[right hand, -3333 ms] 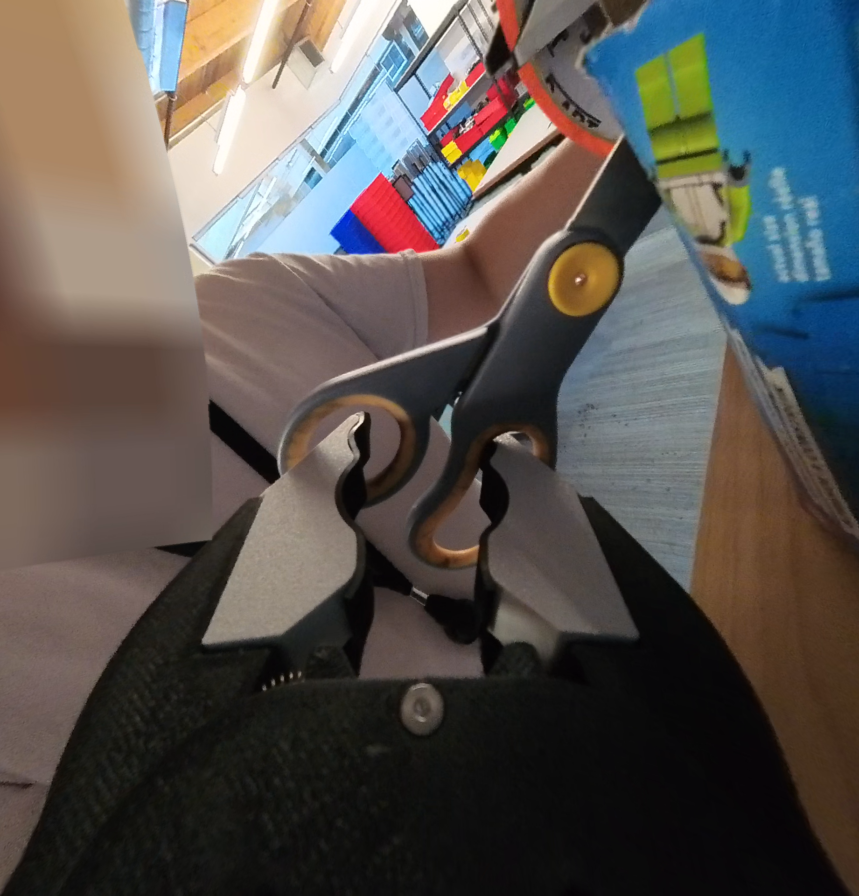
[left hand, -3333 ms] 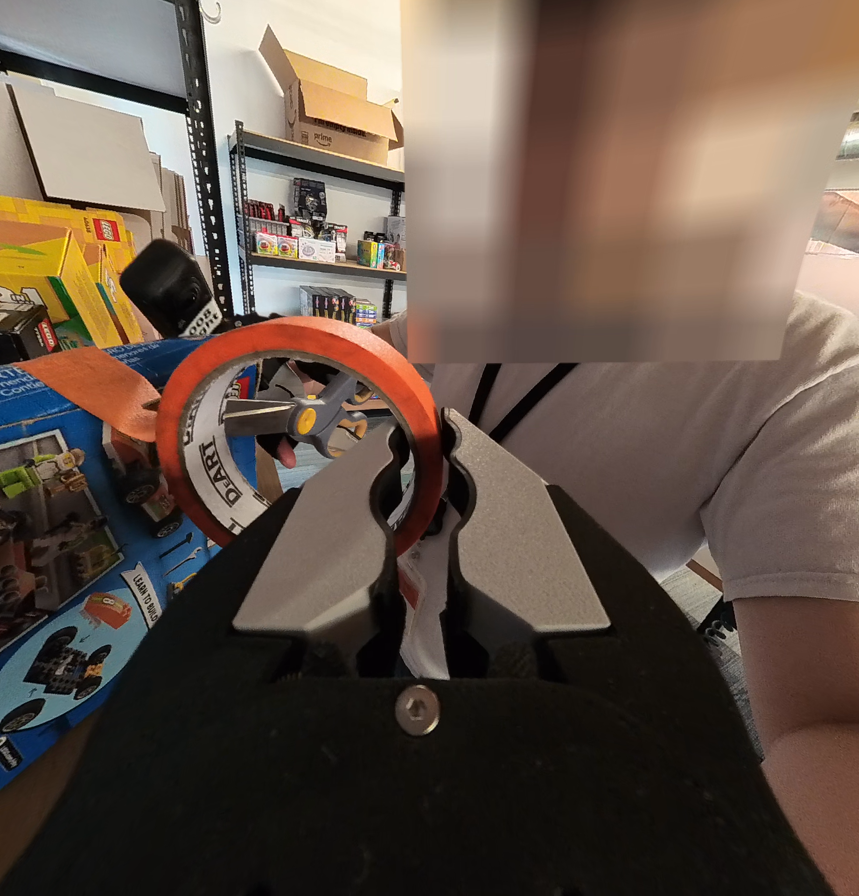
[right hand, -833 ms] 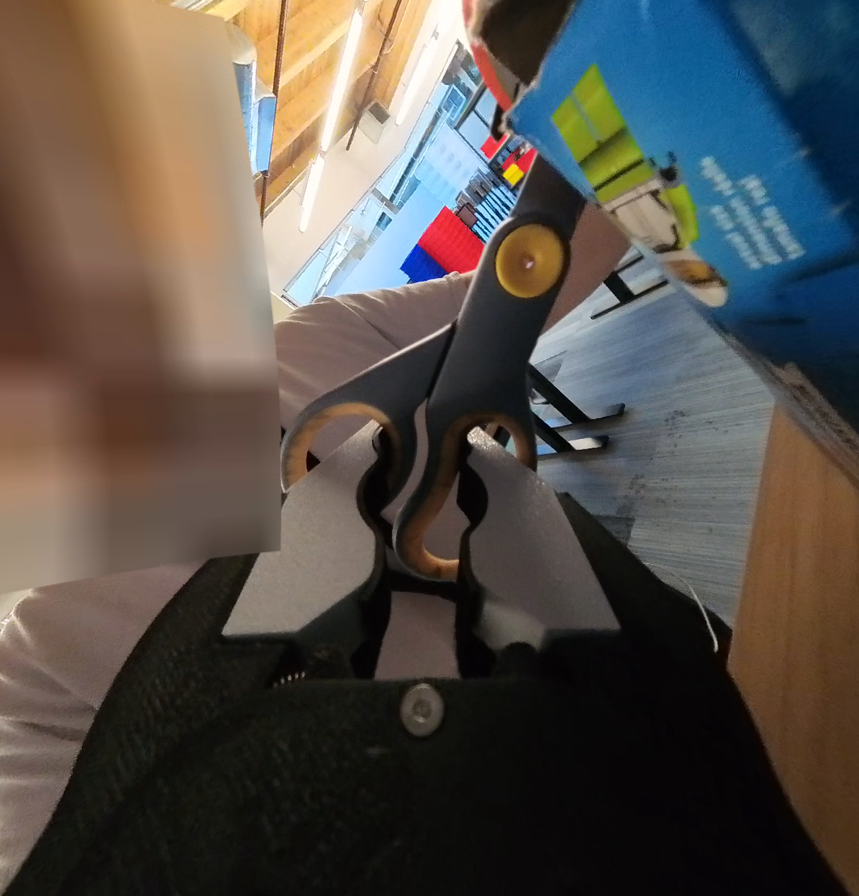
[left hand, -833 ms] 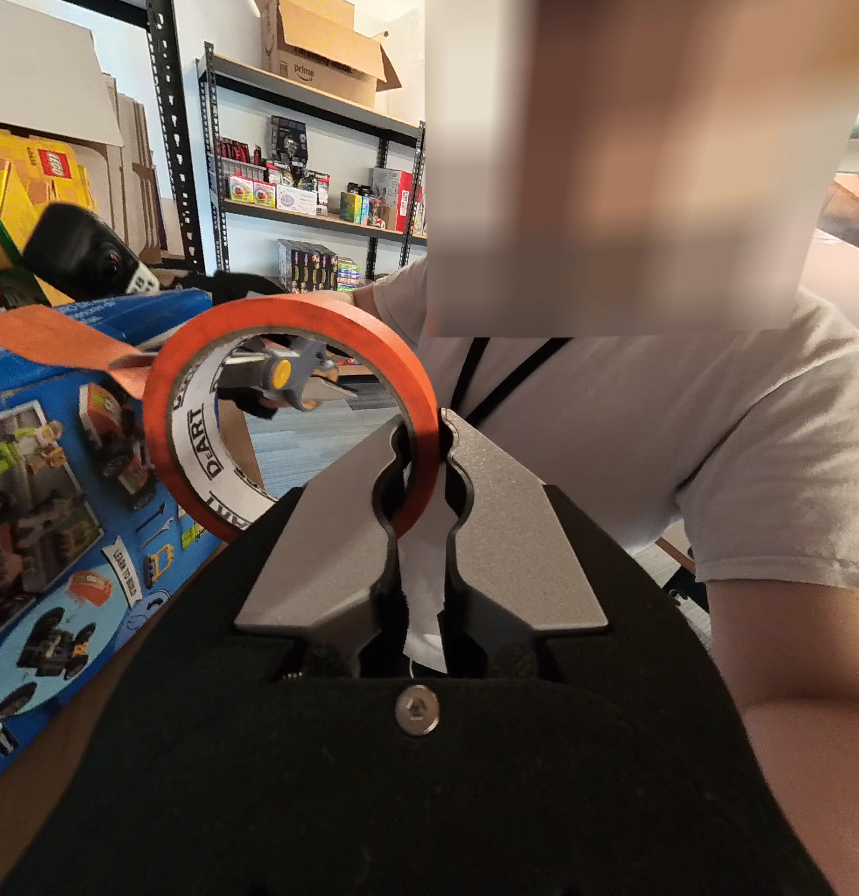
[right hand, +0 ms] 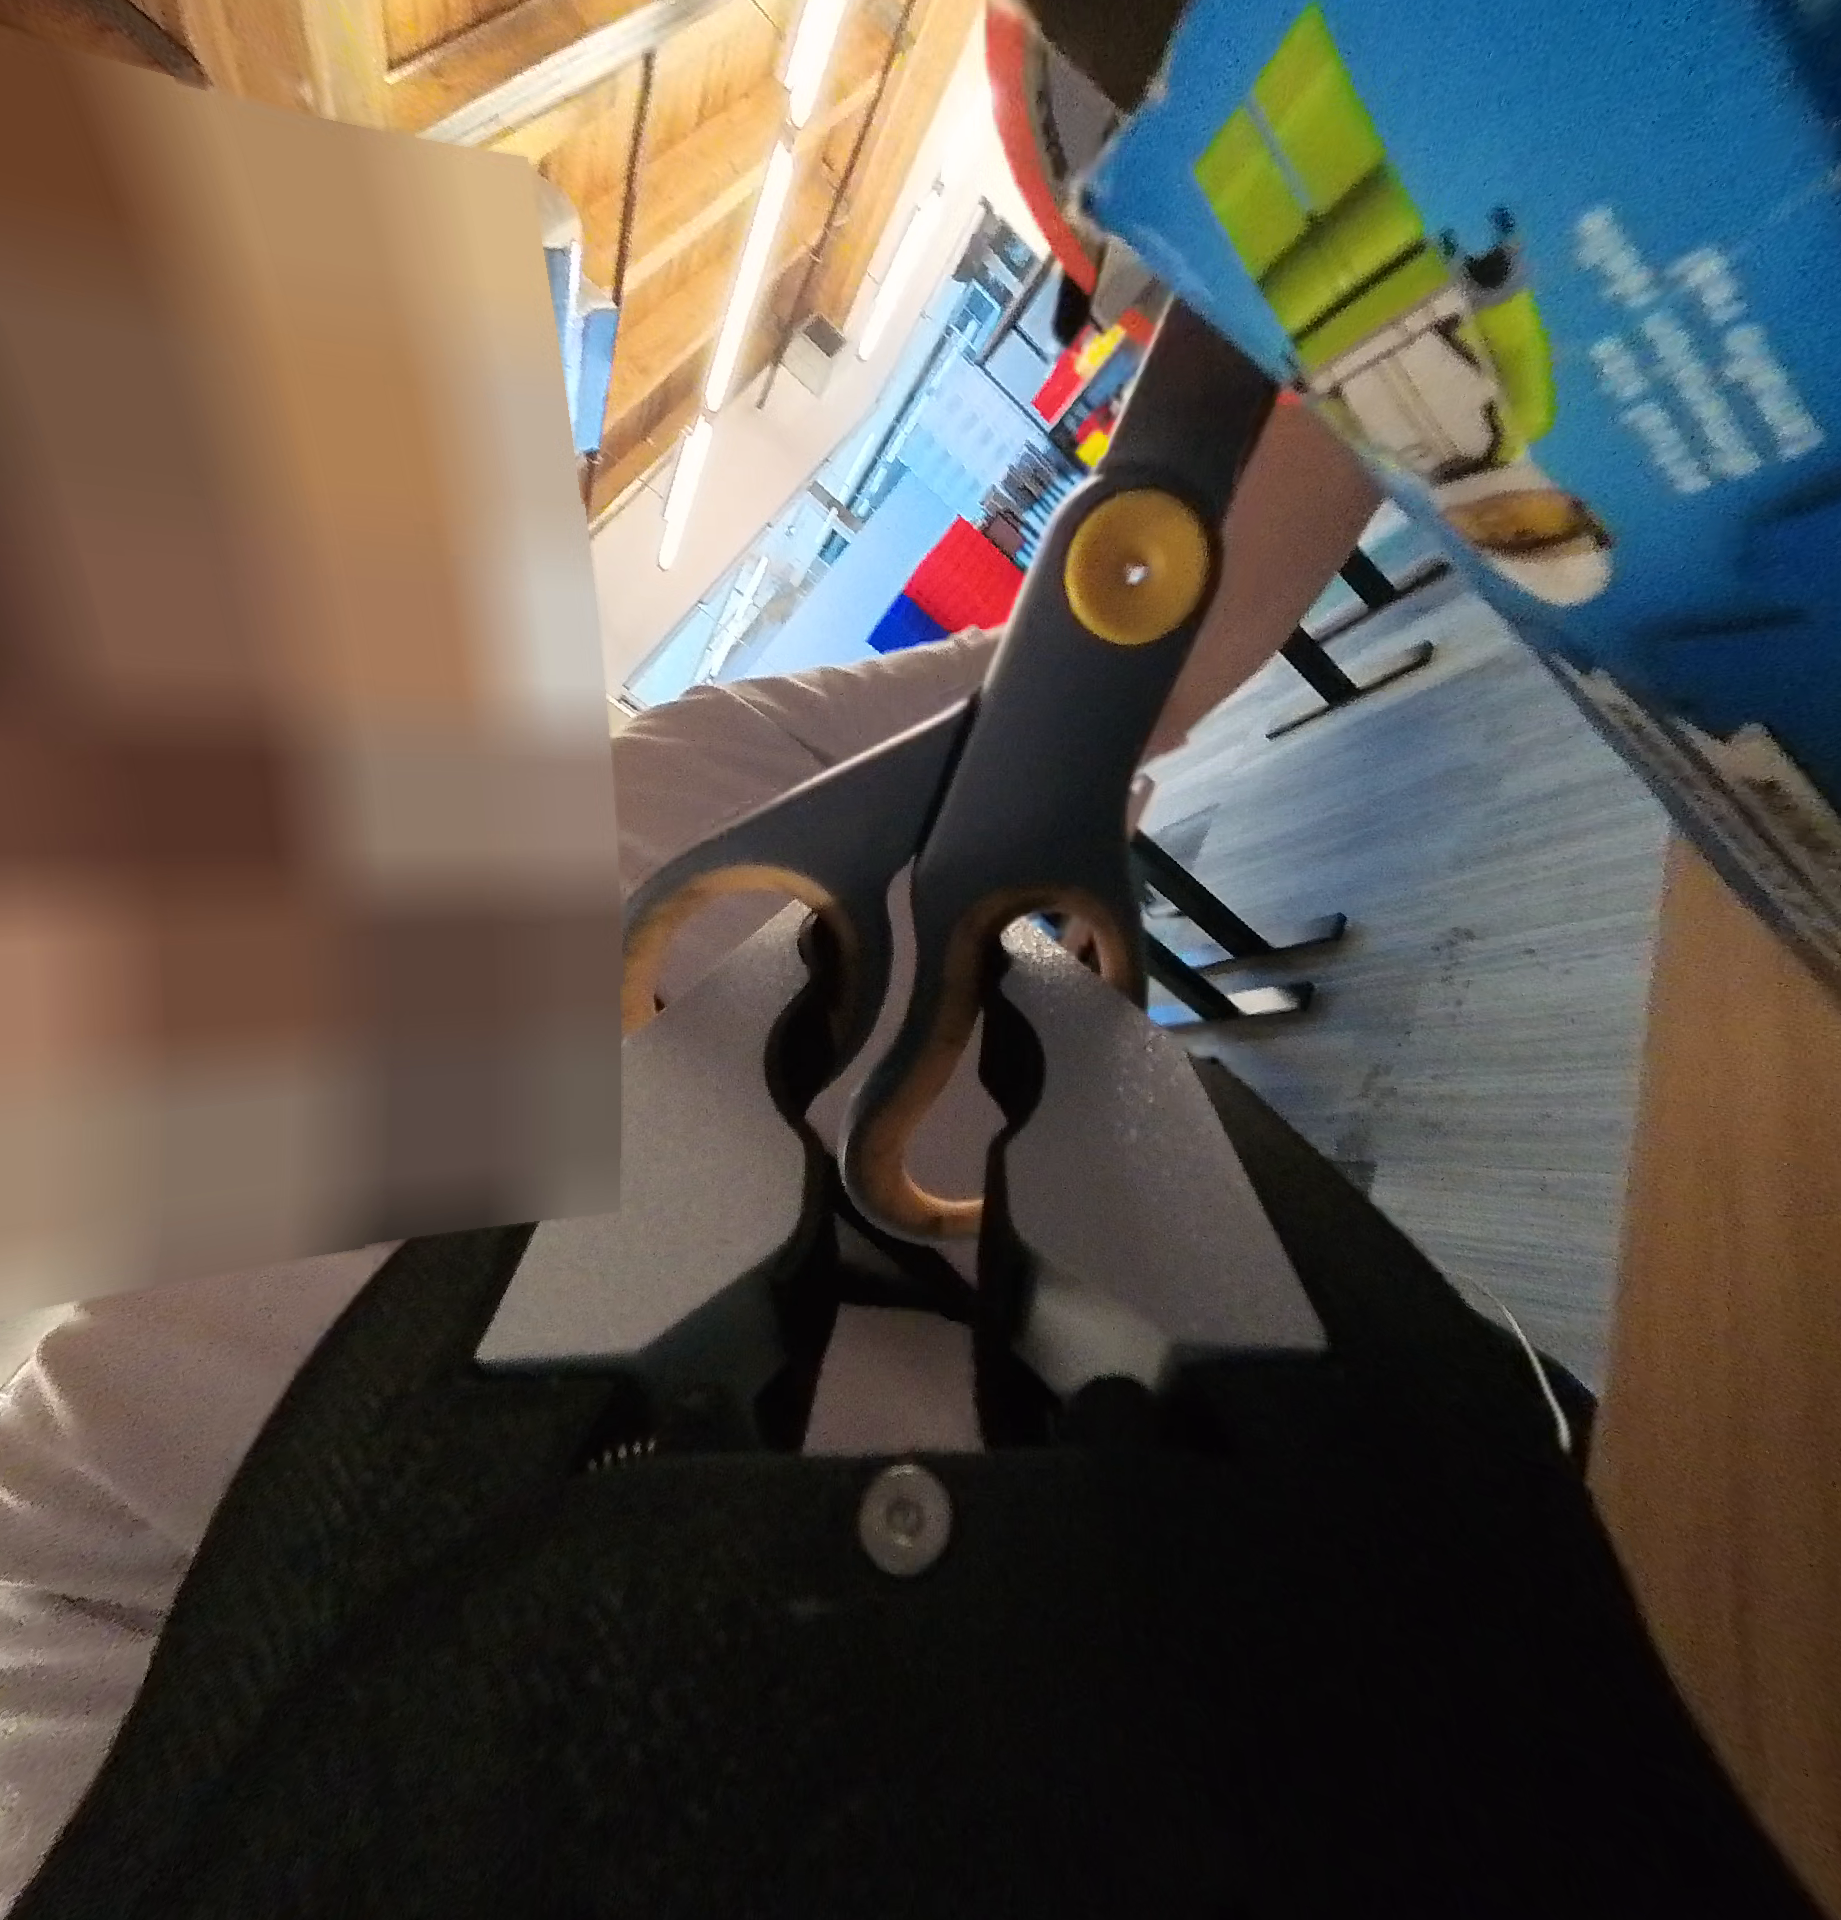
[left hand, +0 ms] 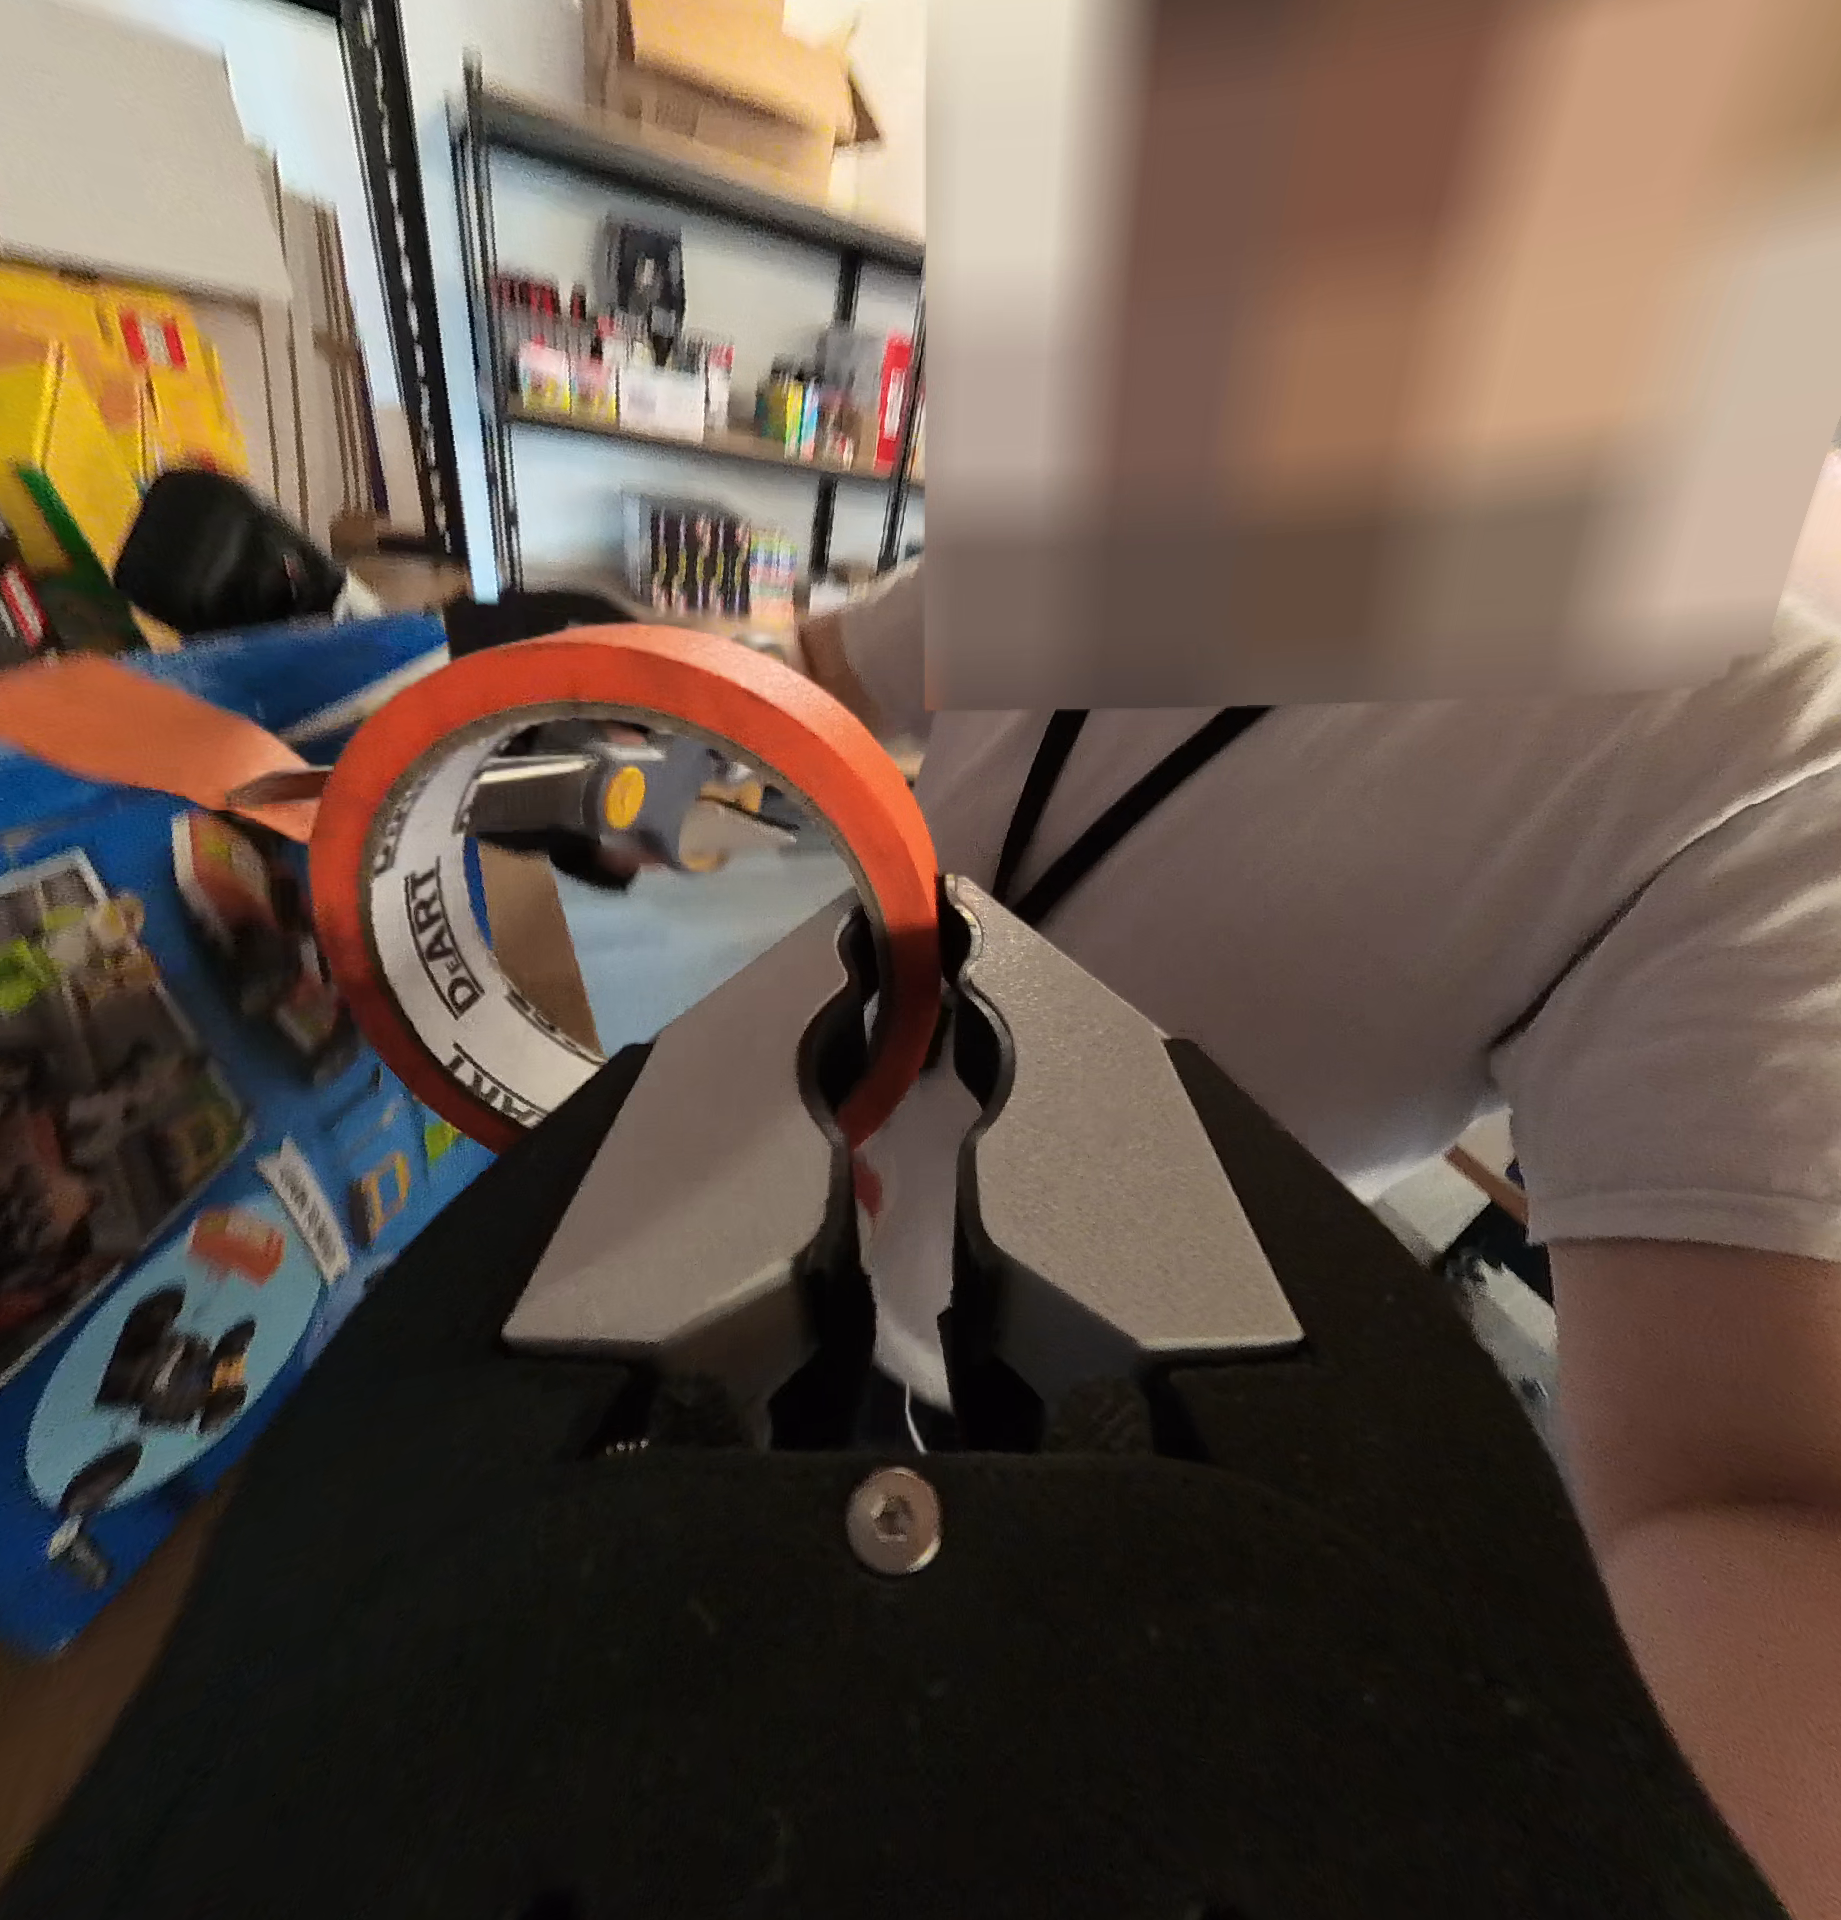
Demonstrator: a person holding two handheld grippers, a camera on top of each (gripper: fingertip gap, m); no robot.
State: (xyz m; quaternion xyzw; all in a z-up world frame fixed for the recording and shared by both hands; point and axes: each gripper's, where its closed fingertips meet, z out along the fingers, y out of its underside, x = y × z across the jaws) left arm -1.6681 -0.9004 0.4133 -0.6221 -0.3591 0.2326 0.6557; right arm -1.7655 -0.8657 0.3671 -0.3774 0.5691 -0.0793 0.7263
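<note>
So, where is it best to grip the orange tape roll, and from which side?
Probably across the band of the orange tape roll, one finger through the open centre and one outside, coming edge-on from the side away from the pulled-out strip. The left gripper grips it so.

Orange tape roll (left hand: 625,686) upright beside blue box (left hand: 168,1143); grey scissors (right hand: 1051,790) closed.

Bright, even indoor light. Ceiling strip lights (right hand: 750,281) glare in the right wrist view. Shelves (left hand: 687,436) motion-blurred; edges bowed by wide-angle distortion. Shadows soft.
</note>
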